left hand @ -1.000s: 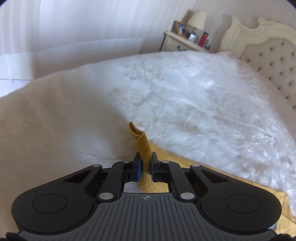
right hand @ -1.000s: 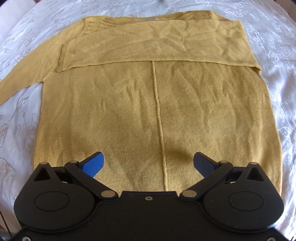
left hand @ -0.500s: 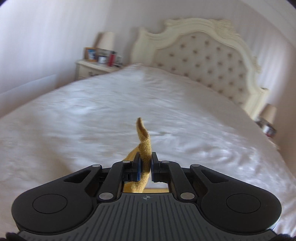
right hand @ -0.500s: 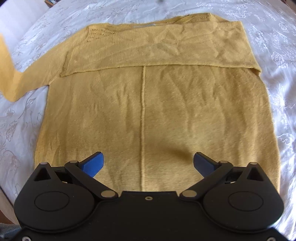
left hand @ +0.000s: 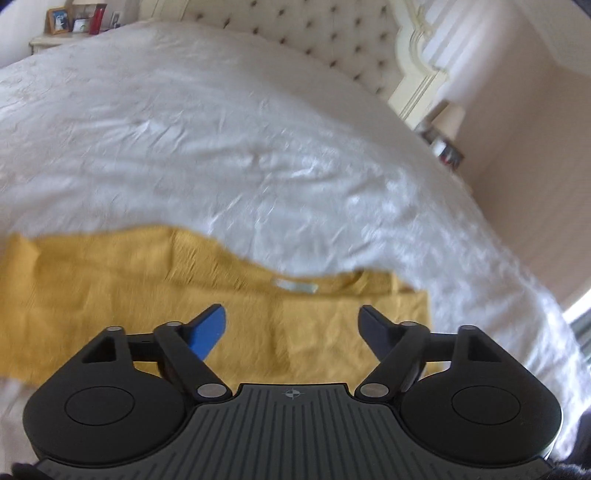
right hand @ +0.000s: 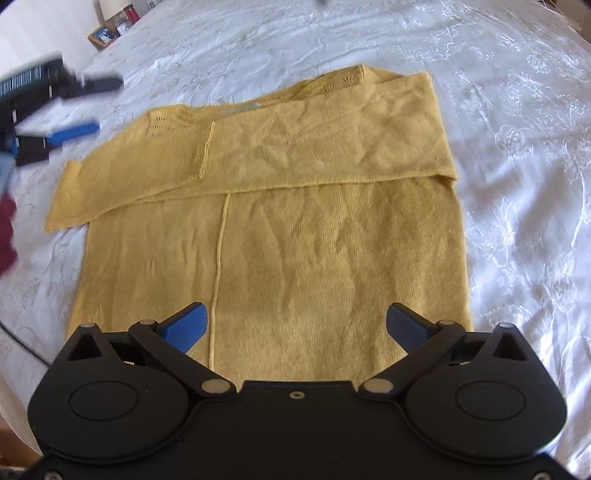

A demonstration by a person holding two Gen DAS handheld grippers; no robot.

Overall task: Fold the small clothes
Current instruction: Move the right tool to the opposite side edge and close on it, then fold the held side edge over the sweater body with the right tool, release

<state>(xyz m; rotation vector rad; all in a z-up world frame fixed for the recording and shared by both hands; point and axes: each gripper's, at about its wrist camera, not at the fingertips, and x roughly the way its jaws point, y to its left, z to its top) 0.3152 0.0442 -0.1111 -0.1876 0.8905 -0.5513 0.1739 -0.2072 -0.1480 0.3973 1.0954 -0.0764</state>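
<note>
While flat on the bed [right hand: 517, 110]: sweater [right hand: 295, 240], 2 sleeves folded across its 12 o'clock half
Left tool [left hand: 291, 325]: spread, holding nothing
Right tool [right hand: 295, 325]: spread, holding nothing

Black claw [right hand: 295, 325] bodies, blue pads [right hand: 186, 326], silver screws, poss. maroon sleeve [right hand: 6, 236]

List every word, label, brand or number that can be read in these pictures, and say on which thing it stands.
No text can be read.
The neck label of the yellow sweater: pale, blurred, no letters legible.
The left gripper: only a small crosshair sign on its body, no words.
The framed picture on the nightstand: too small to tell.
</note>
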